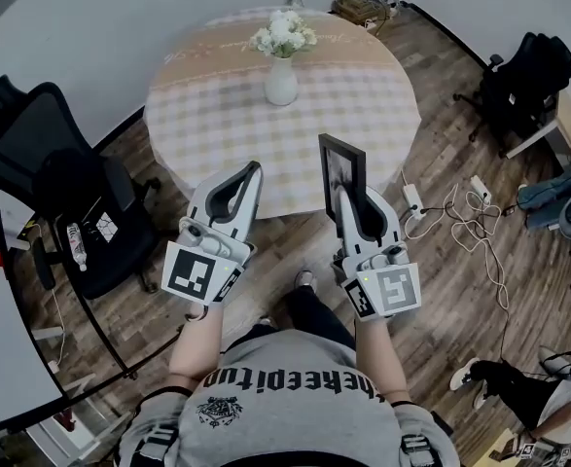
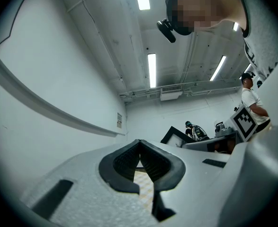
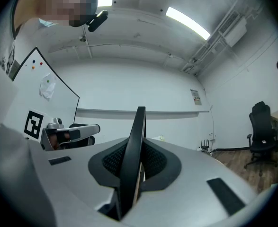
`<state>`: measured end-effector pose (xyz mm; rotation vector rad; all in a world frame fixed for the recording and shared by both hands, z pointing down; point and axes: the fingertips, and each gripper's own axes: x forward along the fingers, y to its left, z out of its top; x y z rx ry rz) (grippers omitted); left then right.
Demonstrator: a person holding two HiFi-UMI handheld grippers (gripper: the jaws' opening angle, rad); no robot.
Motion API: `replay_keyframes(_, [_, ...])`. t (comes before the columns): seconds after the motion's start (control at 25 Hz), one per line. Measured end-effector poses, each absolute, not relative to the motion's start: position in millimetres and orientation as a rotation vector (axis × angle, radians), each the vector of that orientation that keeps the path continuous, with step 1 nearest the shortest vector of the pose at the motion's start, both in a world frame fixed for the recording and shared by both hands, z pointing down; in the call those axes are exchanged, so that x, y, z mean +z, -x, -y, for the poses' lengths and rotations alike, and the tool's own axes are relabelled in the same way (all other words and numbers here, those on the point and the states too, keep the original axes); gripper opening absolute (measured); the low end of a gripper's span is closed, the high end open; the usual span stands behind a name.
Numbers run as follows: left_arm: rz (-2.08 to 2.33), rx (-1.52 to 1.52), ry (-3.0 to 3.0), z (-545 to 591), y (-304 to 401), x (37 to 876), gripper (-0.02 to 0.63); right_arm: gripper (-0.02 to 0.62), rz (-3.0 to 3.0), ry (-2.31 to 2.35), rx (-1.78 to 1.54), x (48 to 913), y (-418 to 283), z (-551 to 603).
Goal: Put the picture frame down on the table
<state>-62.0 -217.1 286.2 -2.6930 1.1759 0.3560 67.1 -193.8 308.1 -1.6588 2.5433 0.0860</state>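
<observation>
The picture frame is not down yet. The right claw is clamped on its lower part and holds it upright and edge-on, up in the air by the near edge of the round worktop. The person stands a little way off on the wooden floor. The left claw is alongside, its jaws closed together on nothing. On the worktop's checked cloth I see only a white vase of flowers, toward the far side, so the near half looks free. By my reckoning the frame is mid-carry: reaching over the cloth, lowering it and letting go are all left.
</observation>
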Motion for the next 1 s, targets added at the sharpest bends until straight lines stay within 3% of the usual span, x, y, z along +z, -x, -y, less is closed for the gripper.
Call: replay_keyframes(1.0, [-1.401, 0.314, 2.559, 297, -5, 286, 0.017, 0.046, -2.701, 1.435, -0.007, 325, -132, 297])
